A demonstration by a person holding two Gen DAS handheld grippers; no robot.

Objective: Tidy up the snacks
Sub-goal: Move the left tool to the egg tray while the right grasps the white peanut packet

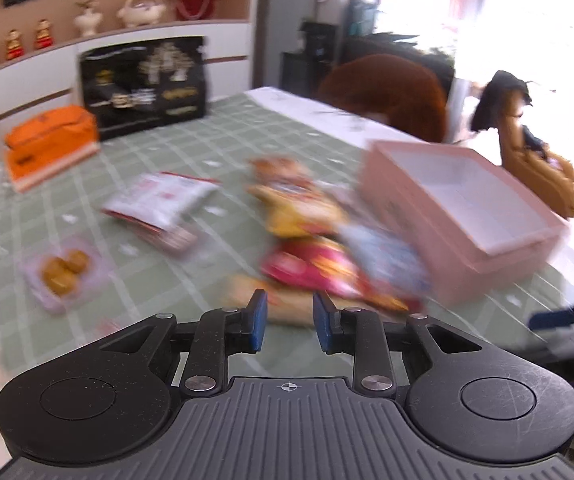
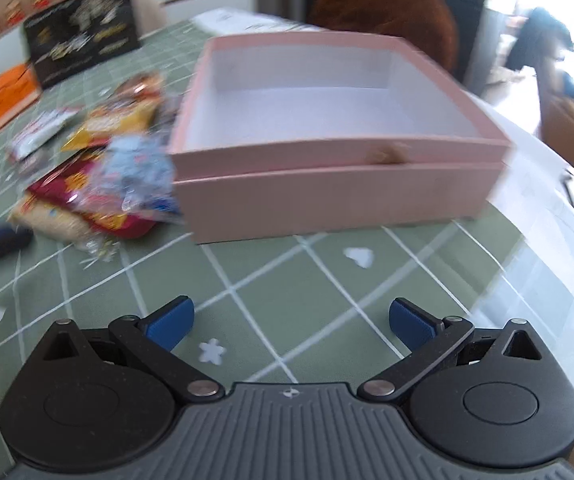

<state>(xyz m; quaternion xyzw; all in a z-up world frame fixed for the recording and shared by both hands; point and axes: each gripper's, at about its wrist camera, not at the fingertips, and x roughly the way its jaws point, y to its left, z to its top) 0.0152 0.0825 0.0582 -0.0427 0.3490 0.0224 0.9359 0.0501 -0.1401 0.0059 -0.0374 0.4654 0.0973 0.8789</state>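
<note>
The left gripper is hovering narrowly parted and gripping nothing, above the snack packets lying just left of the pink box. The right gripper is gaping wide and holding nothing, near the box's front.

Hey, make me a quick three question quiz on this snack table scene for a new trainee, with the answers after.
1. True or false: the pink box already holds snacks.
2. Which gripper's jaws stand wider apart: left gripper or right gripper?
3. Multiple choice: the snack packets lie A) inside the box, B) on the green checked tablecloth beside it, C) on the orange box.

Key: 1 false; 2 right; 3 B.
</note>
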